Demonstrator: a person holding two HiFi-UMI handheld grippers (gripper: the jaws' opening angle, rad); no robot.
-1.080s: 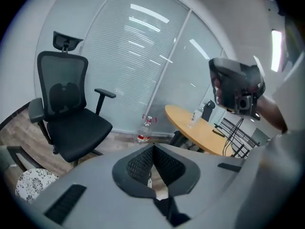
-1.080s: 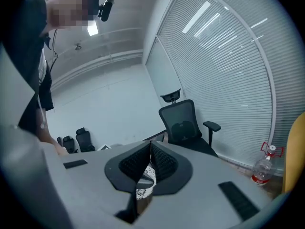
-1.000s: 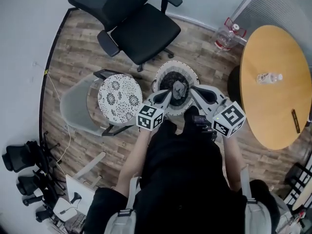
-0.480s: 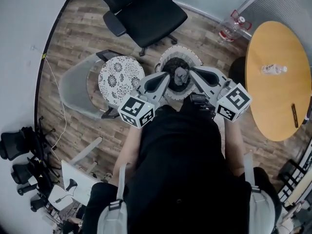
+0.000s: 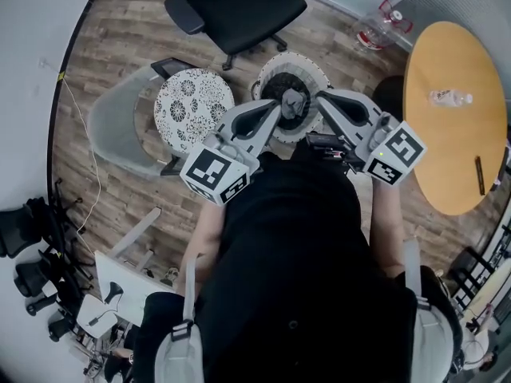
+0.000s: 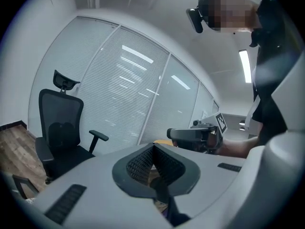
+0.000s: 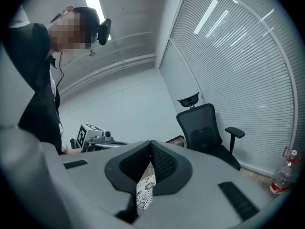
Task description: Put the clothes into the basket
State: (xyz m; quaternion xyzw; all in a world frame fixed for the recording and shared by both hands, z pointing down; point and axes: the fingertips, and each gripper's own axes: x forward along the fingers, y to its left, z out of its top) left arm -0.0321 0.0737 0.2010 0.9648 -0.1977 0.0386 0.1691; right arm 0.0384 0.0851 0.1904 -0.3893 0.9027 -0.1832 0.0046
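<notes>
A round basket (image 5: 318, 64) with a patterned rim stands on the wood floor and holds dark clothes. A crumpled grey garment (image 5: 294, 102) lies on top of them. My left gripper (image 5: 276, 108) and right gripper (image 5: 321, 97) hover above the basket, tips pointing at each other on either side of the grey garment. In the left gripper view the jaws (image 6: 153, 147) are shut with no cloth between the pads. The right gripper view shows its jaws (image 7: 151, 143) shut and bare too. Each gripper sees the other one (image 6: 193, 135) (image 7: 93, 135) opposite it.
A round stool (image 5: 192, 106) with a black-and-white patterned seat stands left of the basket, next to a pale grey chair (image 5: 112, 130). A black office chair (image 5: 239, 6) is beyond. To the right are a round wooden table (image 5: 455, 118), a bottle (image 5: 449, 97) and a water jug (image 5: 377, 32).
Both grippers have risen away from the basket toward the head camera, the left one more. The grey garment stays in the basket.
</notes>
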